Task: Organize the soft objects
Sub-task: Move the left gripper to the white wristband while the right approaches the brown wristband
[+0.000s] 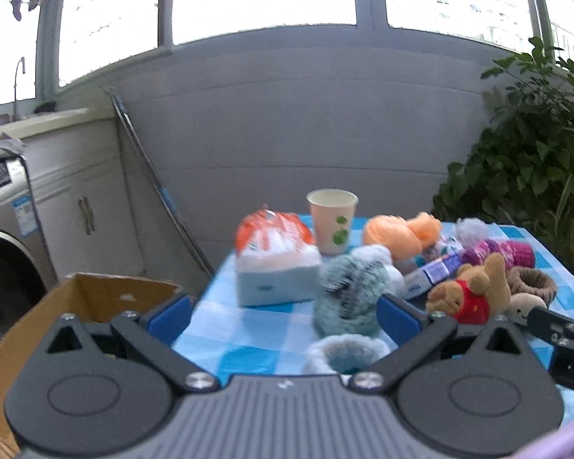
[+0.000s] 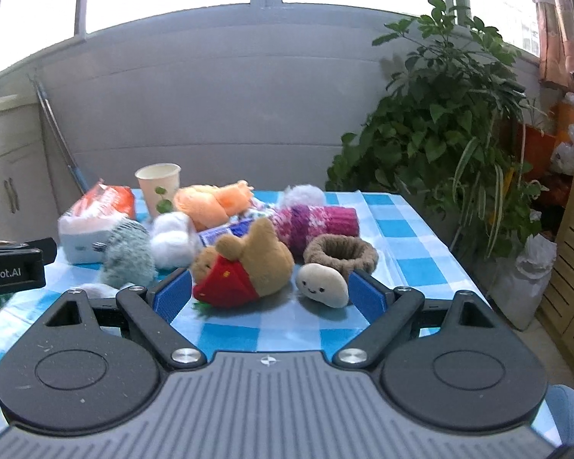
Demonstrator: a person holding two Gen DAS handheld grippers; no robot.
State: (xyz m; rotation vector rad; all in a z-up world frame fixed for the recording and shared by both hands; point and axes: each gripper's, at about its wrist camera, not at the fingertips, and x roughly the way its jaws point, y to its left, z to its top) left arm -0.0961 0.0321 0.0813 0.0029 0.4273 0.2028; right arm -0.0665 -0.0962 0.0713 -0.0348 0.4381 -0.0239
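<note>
Soft toys lie on a blue checked tablecloth [image 2: 394,225]. A brown bear in a red shirt [image 2: 245,267] and a cream potato plush [image 2: 323,285] lie just ahead of my open, empty right gripper [image 2: 269,296]. A fluffy teal toy [image 1: 348,287] sits just ahead of my open, empty left gripper [image 1: 283,315], near its right finger. It also shows in the right wrist view [image 2: 128,254]. An orange plush [image 2: 210,202], a pink knitted hat [image 2: 317,222] and a brown knitted ring [image 2: 340,254] lie farther back.
An open cardboard box [image 1: 76,306] stands left of the table. A tissue pack [image 1: 277,264], a paper cup [image 1: 333,220] and a blue-white box [image 1: 436,271] are on the table. A potted plant [image 2: 440,126] stands at the right, a washing machine [image 1: 4,229] at the left.
</note>
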